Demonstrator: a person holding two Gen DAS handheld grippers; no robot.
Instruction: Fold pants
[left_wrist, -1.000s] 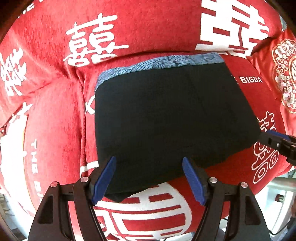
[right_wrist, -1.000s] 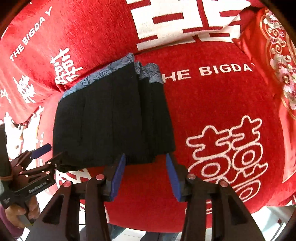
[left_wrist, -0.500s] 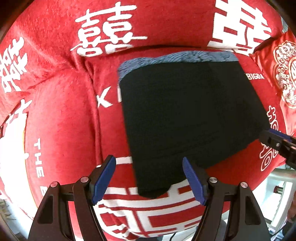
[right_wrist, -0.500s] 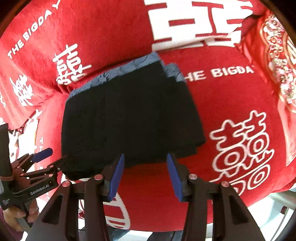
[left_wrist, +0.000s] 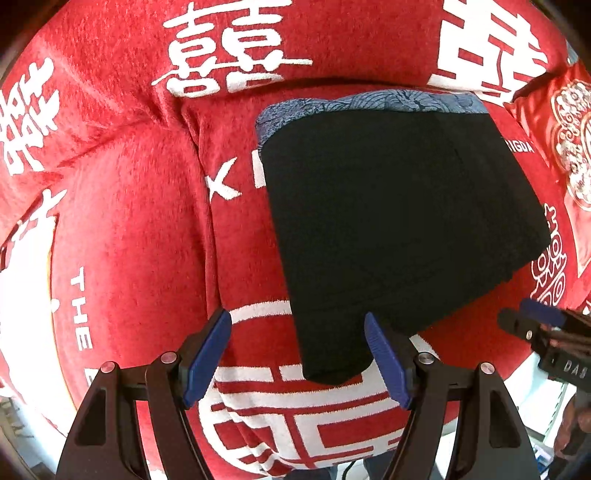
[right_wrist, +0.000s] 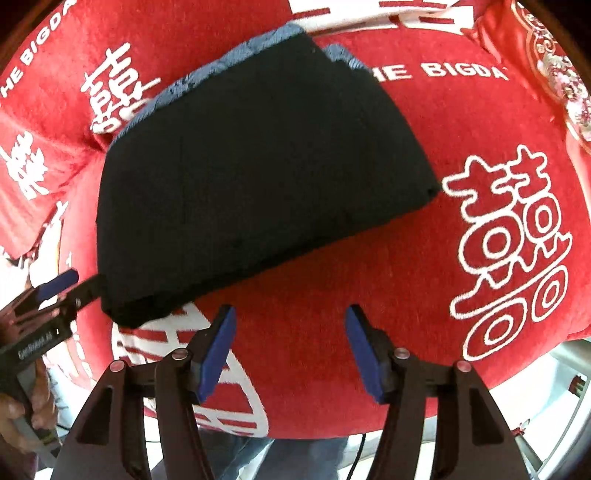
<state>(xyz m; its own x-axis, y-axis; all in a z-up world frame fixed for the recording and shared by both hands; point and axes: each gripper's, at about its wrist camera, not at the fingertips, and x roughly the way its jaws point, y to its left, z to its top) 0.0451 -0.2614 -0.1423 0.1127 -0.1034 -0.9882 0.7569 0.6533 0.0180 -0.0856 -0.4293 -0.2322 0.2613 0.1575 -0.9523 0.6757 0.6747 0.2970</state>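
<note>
1. Both views have slid sideways since a sec ago: the pants (left_wrist: 399, 229) now sit further right in the left wrist view, and larger and nearer in the right wrist view. The right claw (right_wrist: 290, 347) has just been opening; nothing is between its pads, only red cover.

2. The red cover (left_wrist: 133, 236) is a plush sofa throw w/ white characters, lumpy and soft. Risk: a claw dipping for the fabric edge grabs a pinch of cover too, dragging the whole stack.

3. The pants are a black folded stack, w/ the blue patterned waistband (left_wrist: 369, 101) at the far edge from both claws. They lie ahead of the left claw (left_wrist: 297, 356), their near corner reaching in between its pads, and ahead and left of the right claw. Fold looks nearly done, I'd say. Risk: layers are loose, so a one-sided tug could skew or unfold them.

4. The left claw is spread wide, pads not pressing the corner as far as I can tell. Risk: closing here nips just the top layer and peels it back.

5. The right claw is spread and empty, just off the stack's near edge. Risk: w/ both claws close together at the same edge, they could bump.
</note>
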